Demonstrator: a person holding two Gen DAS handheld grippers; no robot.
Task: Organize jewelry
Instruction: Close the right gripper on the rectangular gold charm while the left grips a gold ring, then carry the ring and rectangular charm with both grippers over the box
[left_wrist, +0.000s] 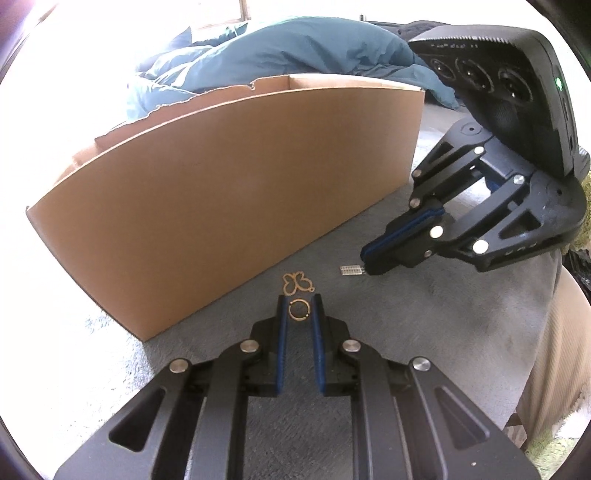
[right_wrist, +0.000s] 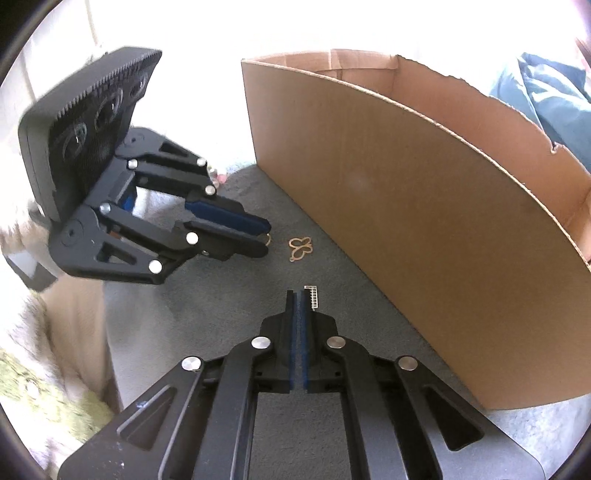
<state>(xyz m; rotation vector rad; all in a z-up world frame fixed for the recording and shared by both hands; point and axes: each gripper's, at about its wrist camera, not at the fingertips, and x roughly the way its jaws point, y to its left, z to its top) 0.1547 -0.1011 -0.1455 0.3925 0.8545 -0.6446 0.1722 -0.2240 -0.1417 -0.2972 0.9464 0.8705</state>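
Observation:
A small gold ring (left_wrist: 298, 311) sits between the blue pads of my left gripper (left_wrist: 299, 302), which is shut on it; the right wrist view shows the ring (right_wrist: 268, 240) peeking out at that gripper's (right_wrist: 266, 236) tip. Just ahead on the grey carpet lies a gold butterfly-shaped piece (left_wrist: 297, 283) (right_wrist: 301, 248). My right gripper (right_wrist: 299, 294) (left_wrist: 365, 261) is shut, pads together with nothing showing between them. A small silver bar piece (right_wrist: 313, 297) (left_wrist: 350, 270) lies right beside its tip, outside the jaws.
An open cardboard box (left_wrist: 229, 192) (right_wrist: 424, 240) stands on the carpet (left_wrist: 424, 314) just behind the jewelry. A teal duvet (left_wrist: 295, 48) is heaped beyond the box. Beige and green fabric (right_wrist: 74, 369) borders the carpet on the near side.

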